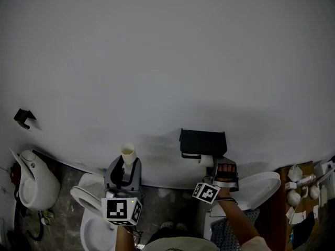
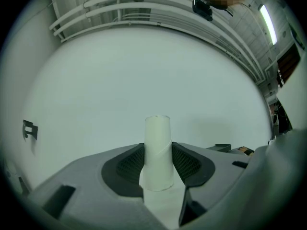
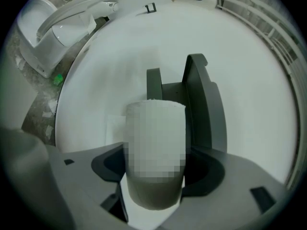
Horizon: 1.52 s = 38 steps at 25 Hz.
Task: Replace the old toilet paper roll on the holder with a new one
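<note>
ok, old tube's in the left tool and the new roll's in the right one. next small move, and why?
Probably ease the right tool forward and slide the new roll onto the black holder. The holder looks bare, the roll sits clamped just short of it, and the left tool holds the empty tube well off to the side.

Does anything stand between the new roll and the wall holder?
Nothing visible does. The new roll, clamped in the right hand-held gripper, faces the black holder; the cardboard tube is aside in the left hand-held gripper.
</note>
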Each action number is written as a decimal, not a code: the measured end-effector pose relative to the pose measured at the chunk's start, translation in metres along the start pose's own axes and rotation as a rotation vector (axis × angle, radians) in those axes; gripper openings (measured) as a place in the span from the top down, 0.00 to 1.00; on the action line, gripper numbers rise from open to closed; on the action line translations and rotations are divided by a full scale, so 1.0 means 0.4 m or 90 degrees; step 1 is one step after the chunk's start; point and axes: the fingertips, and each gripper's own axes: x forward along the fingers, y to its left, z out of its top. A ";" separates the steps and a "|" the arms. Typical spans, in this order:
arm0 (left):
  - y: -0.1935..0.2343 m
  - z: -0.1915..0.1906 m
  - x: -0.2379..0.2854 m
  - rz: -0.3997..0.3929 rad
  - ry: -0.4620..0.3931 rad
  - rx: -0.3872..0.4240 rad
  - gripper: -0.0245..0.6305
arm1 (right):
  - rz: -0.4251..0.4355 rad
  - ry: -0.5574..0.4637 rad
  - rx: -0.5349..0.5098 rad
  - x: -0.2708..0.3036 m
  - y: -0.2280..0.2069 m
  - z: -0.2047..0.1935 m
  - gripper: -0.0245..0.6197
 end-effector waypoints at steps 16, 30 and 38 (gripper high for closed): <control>0.020 0.010 -0.020 0.011 -0.004 0.005 0.68 | -0.022 -0.043 -0.022 -0.011 0.003 0.113 0.47; -0.061 0.019 0.026 -0.037 -0.013 -0.007 0.68 | 0.070 -0.122 0.229 -0.172 -0.007 0.112 0.35; -0.128 0.075 0.073 -0.070 -0.036 -0.022 0.68 | 0.028 -0.185 0.614 -0.262 -0.245 0.016 0.61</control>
